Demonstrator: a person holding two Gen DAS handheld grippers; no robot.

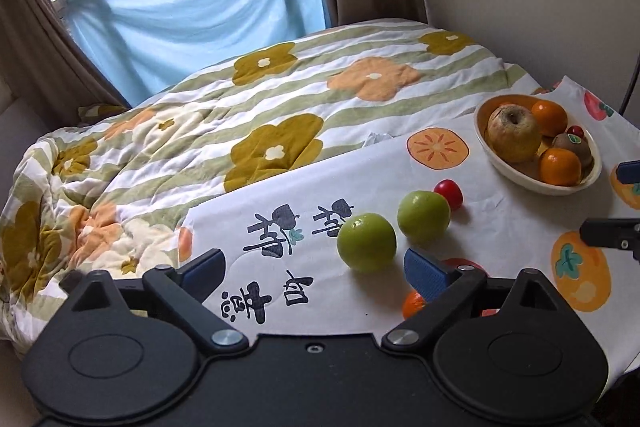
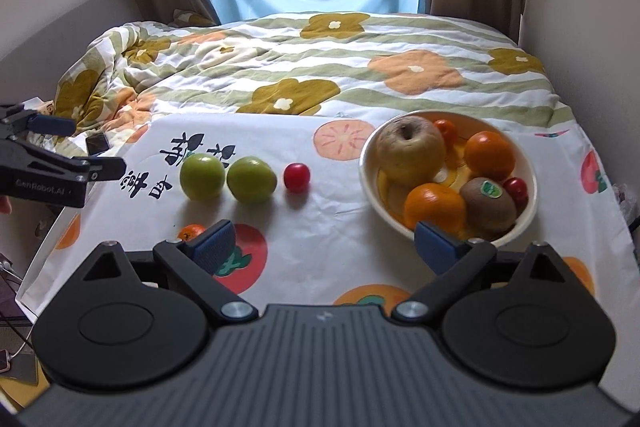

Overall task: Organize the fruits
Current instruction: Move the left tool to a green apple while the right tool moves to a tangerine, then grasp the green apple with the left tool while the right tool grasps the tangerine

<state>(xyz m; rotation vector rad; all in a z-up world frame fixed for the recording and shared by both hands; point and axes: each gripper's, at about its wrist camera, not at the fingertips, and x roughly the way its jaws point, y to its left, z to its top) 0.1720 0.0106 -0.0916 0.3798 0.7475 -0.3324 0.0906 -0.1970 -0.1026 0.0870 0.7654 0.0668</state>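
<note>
Fruits are sitting in two groups on the printed cloth (image 2: pixel 320 239). In the right wrist view, the bowl (image 2: pixel 530 195) is resting at right of centre, holding a big yellowish apple (image 2: pixel 408 153), two oranges (image 2: pixel 490 155), a kiwi (image 2: pixel 486 207) and a small red fruit at its right edge. Left of the bowl, a red tomato (image 2: pixel 297 177) and two green apples (image 2: pixel 251 179) are lying in a row on the cloth, the apples almost touching. A small orange (image 2: pixel 191 231) is peeking out at lower left, just behind your right finger pad.

Your right gripper (image 2: pixel 326 245) is hovering low in the frame, jaws standing wide apart, nothing between them. Your left gripper (image 1: pixel 316 273) is also spread wide, empty, with the nearer green apple (image 1: pixel 366 242) just beyond its right pad. The flowered quilt (image 2: pixel 320 67) is filling the upper half behind the cloth.
</note>
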